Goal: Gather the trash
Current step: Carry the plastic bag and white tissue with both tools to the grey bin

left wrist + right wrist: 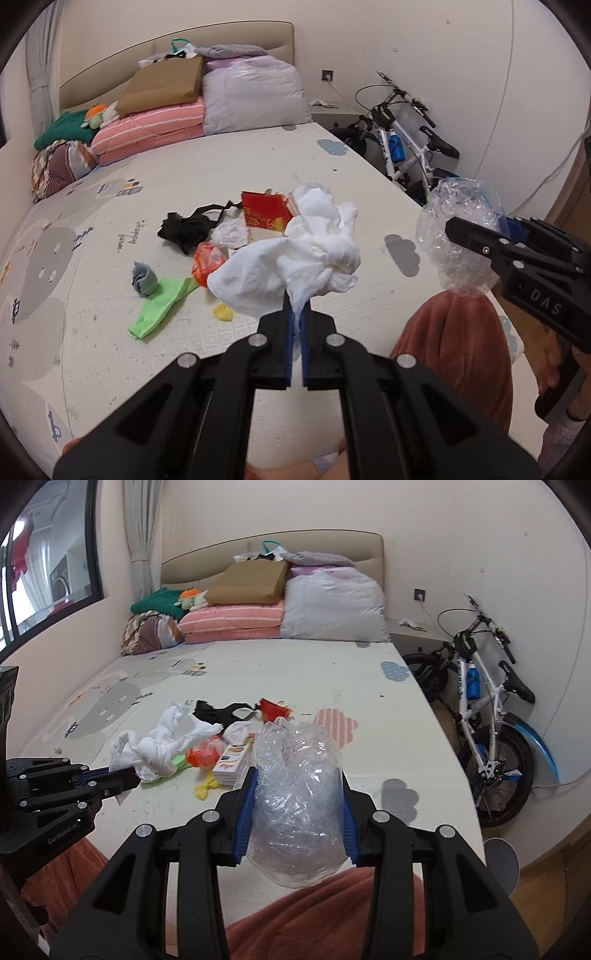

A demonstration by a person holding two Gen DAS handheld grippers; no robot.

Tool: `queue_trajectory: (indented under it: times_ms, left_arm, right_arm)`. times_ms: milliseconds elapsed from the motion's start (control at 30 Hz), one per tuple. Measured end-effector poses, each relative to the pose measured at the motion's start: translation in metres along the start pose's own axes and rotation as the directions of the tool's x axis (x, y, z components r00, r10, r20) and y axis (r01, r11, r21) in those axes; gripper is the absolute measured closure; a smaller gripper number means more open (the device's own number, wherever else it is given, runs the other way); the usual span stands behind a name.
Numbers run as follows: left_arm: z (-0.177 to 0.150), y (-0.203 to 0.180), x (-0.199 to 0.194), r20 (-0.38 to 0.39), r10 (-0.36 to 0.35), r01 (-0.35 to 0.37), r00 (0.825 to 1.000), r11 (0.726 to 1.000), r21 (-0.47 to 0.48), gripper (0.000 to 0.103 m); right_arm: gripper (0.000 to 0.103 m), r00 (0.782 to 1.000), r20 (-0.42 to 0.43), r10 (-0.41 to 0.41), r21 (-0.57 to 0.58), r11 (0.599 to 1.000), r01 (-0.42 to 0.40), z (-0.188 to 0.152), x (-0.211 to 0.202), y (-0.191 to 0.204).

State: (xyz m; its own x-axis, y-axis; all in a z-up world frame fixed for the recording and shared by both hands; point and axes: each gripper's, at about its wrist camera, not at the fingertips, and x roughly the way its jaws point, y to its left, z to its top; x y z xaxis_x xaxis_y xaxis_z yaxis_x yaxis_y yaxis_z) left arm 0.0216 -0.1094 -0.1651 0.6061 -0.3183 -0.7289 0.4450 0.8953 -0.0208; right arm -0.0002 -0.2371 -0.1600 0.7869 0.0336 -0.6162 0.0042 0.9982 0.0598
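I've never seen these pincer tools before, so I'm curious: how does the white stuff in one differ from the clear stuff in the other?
The white crumpled tissue is opaque and soft-looking; the clear plastic wad is see-through and crinkly.

The left gripper is pinched fully shut on one thin corner of the tissue, so most of it flares beyond the tips. The right gripper stays part-open, its blue pads squeezing the bulky plastic from both sides.

Both are crumpled scraps held above the bed.

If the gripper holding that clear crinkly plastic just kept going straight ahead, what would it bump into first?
Probably the bed's mat. The right gripper, shut on the clear plastic wad, tilts downward toward it, near the small printed box and red packet. Depth is hard to judge.
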Motion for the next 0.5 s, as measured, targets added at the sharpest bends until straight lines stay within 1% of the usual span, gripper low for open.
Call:
queue_trajectory:
  times_ms: [133,233,400,500]
  left_arm:
    - [0.018,-0.041,0.013,0.008,-0.061,0.06,0.998,0.995,0.08,0.099]
    - [0.031,-0.076,0.03,-0.009,-0.099,0.099,0.995,0.984,0.147,0.099]
    - [0.049,-0.14,0.057,-0.043,-0.175,0.18,0.984,0.95,0.256,0.099]
    - [0.059,-0.181,0.076,-0.072,-0.232,0.243,0.97,0.92,0.307,0.099]
  right_arm:
    - [0.065,0.996,0.025,-0.091,0.071,0.994,0.089,-0.006,-0.018,-0.051]
    - [0.065,0.986,0.029,-0.165,0.129,0.979,0.16,-0.014,-0.032,-0.093]
    - [0.065,0.958,0.01,-0.288,0.215,0.936,0.279,-0.031,-0.051,-0.164]
    - [0.065,0.938,-0.007,-0.345,0.261,0.905,0.335,-0.044,-0.059,-0.204]
